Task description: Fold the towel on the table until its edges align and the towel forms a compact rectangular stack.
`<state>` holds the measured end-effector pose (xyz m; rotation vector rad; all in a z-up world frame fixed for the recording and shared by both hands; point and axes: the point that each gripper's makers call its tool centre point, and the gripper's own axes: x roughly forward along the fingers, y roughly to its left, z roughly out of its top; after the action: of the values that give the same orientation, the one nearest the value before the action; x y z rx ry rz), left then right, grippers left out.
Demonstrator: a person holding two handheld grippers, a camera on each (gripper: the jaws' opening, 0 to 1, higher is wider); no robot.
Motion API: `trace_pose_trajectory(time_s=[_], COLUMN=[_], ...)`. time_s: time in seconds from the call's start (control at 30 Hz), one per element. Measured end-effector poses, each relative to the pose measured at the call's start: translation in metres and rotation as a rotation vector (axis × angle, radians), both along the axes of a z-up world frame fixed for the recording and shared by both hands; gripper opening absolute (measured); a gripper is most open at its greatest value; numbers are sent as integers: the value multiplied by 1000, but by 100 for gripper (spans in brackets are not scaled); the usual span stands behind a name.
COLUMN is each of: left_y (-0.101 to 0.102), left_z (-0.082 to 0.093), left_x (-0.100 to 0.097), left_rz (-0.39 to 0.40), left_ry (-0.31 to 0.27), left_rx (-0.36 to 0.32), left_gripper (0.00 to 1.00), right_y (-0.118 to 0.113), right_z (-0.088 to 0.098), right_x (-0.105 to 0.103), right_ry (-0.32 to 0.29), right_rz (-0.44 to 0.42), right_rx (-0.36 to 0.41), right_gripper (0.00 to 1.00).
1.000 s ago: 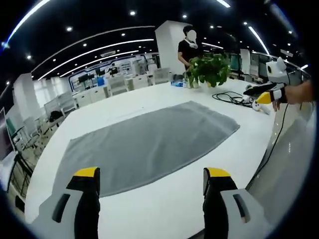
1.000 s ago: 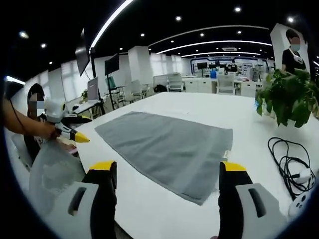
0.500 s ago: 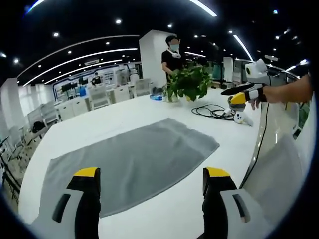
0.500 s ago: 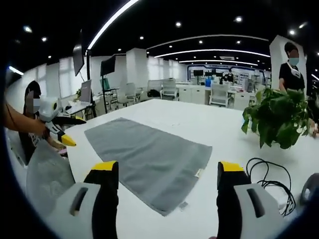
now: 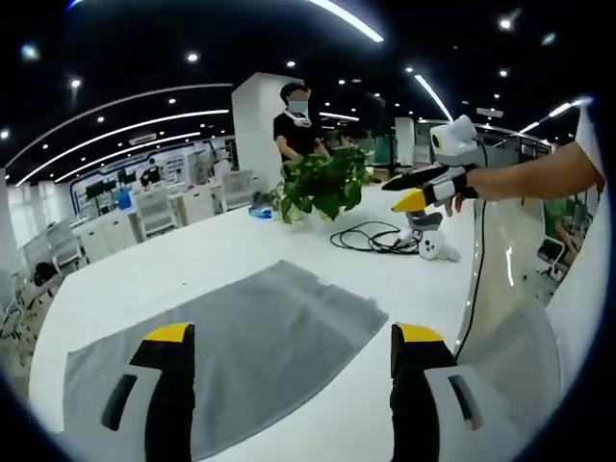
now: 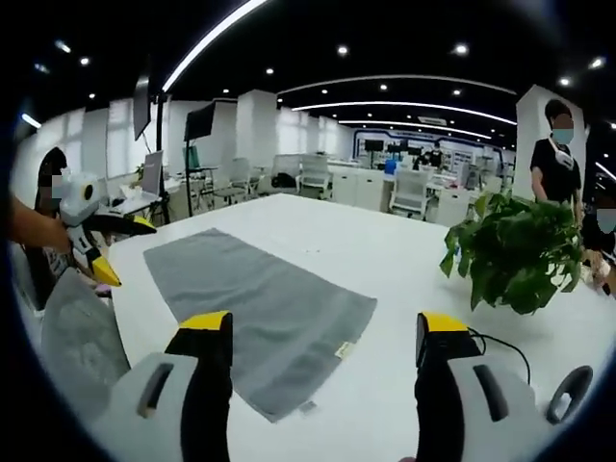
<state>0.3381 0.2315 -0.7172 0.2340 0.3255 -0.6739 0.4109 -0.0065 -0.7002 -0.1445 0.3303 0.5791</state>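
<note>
A grey towel (image 5: 231, 351) lies flat and unfolded on the white table (image 5: 192, 265); the same towel (image 6: 255, 303) shows in the right gripper view. My left gripper (image 5: 287, 385) is open above the towel's near edge, nothing between its yellow-tipped jaws. Also open is my right gripper (image 6: 322, 375), which hovers over the towel's short end and holds nothing. The right gripper (image 5: 423, 192) appears held up in a hand at the right of the left gripper view. The left gripper (image 6: 91, 245) shows at the left of the right gripper view.
A potted green plant (image 6: 510, 255) stands on the table past the towel's end; it appears as the plant (image 5: 322, 183) in the left gripper view. A black cable (image 5: 375, 238) with a white device lies beside it. A person (image 5: 296, 120) stands behind the plant. Desks and chairs fill the background.
Both cameras have swung toward the plant end of the table, so the towel sits lower and further left in each view. The towel itself lies as before; both grippers stay open.
</note>
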Motion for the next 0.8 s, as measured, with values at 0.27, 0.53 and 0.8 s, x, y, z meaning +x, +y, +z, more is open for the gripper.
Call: trace_pose_trajectory(time_s=[0.27, 0.53, 0.8], left_y=[-38, -69, -106], left_z=[-2, -11, -24], left_x=[5, 5, 5], left_rz=[-68, -137, -210], left_ry=[11, 35, 61], left_rx=[14, 56, 83], left_gripper=[84, 81, 74], right_y=[-7, -11, -14], right_z=[-7, -15, -29], right_x=[15, 26, 40], right_ry=[6, 32, 79], right_rz=[-16, -25, -45], right_rx=[-34, -44, -39], right_gripper=[71, 66, 61])
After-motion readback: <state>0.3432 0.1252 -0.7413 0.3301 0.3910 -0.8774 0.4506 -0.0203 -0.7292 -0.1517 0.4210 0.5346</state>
